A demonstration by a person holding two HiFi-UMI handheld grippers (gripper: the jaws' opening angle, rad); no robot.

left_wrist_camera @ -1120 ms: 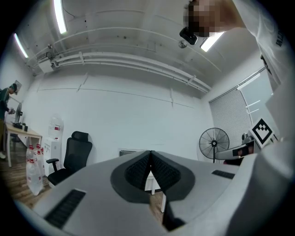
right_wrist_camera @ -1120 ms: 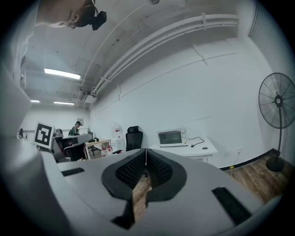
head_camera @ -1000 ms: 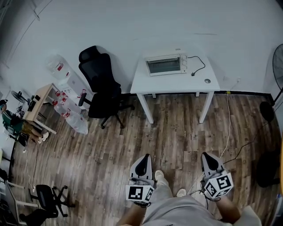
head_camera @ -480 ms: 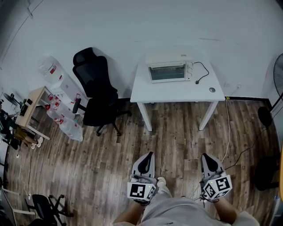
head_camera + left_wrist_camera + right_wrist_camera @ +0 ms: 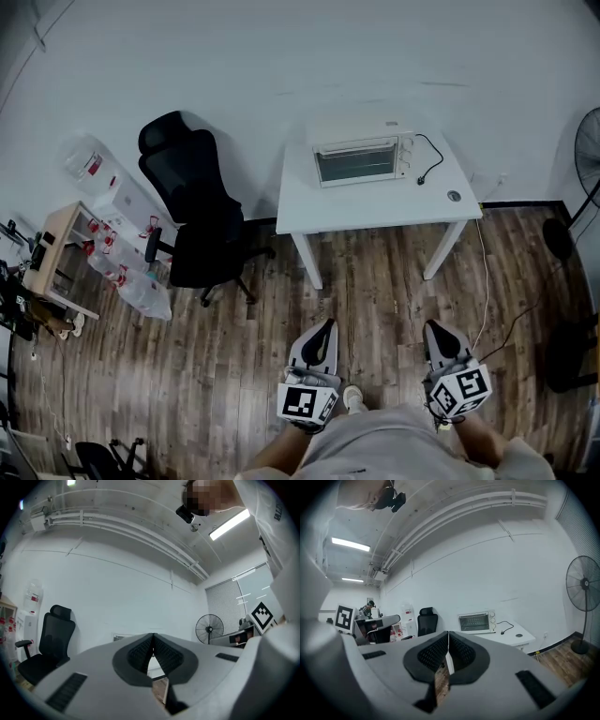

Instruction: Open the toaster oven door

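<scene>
A white toaster oven (image 5: 363, 157) with its glass door closed stands at the back of a white table (image 5: 375, 202) against the wall; it also shows far off in the right gripper view as the toaster oven (image 5: 476, 622). My left gripper (image 5: 323, 332) and right gripper (image 5: 438, 337) hang low in front of the person's body, well short of the table, above the wooden floor. Both are shut with nothing between the jaws. In the left gripper view the left gripper (image 5: 152, 641) hides most of the toaster.
A black office chair (image 5: 192, 211) stands left of the table. A power cord (image 5: 427, 159) and a small round object (image 5: 454, 196) lie on the table's right part. A cable (image 5: 483, 281) trails over the floor. A fan (image 5: 584, 585) stands at the right; shelves with bottles (image 5: 112, 234) are at the left.
The head camera has shifted toward the table: toaster oven and table now sit a little lower and larger. Both grippers keep their place in front of the body and stay shut.
</scene>
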